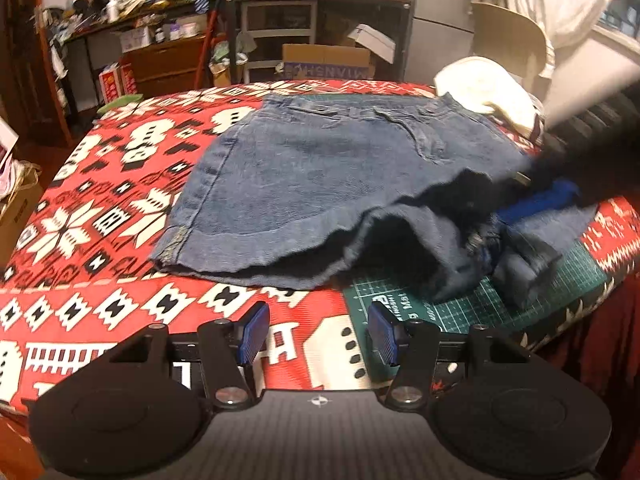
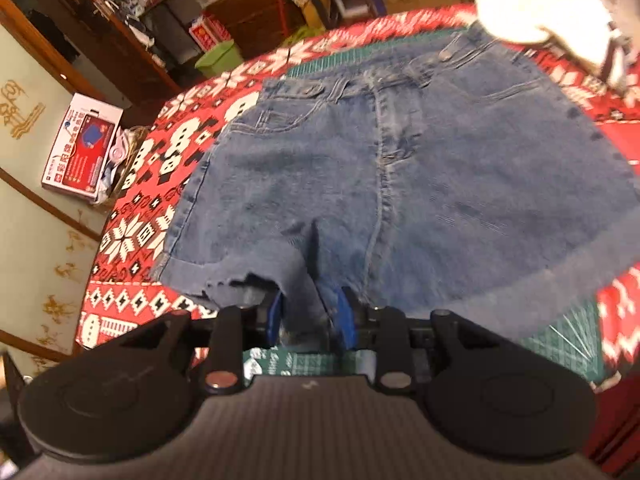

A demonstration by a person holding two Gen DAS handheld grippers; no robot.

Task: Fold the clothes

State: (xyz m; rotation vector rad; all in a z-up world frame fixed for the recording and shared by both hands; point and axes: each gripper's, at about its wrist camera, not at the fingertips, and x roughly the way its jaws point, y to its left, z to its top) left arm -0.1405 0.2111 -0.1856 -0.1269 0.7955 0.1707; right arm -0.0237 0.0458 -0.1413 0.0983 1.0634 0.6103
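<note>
Blue denim shorts point(image 1: 320, 184) lie flat on a red patterned tablecloth point(image 1: 100, 208), waistband at the far side. My left gripper point(image 1: 318, 334) is open and empty, just short of the shorts' near hem. My right gripper point(image 2: 310, 318) is shut on the shorts point(image 2: 400, 184) at the crotch hem between the legs. It also shows in the left wrist view point(image 1: 536, 204) at the right, blurred, lifting that fabric a little.
A green cutting mat point(image 1: 420, 304) lies under the shorts' near right part. A folded white cloth point(image 1: 484, 92) sits at the far right of the table. Cluttered shelves and boxes point(image 1: 328, 60) stand behind. The table edge drops off at the left.
</note>
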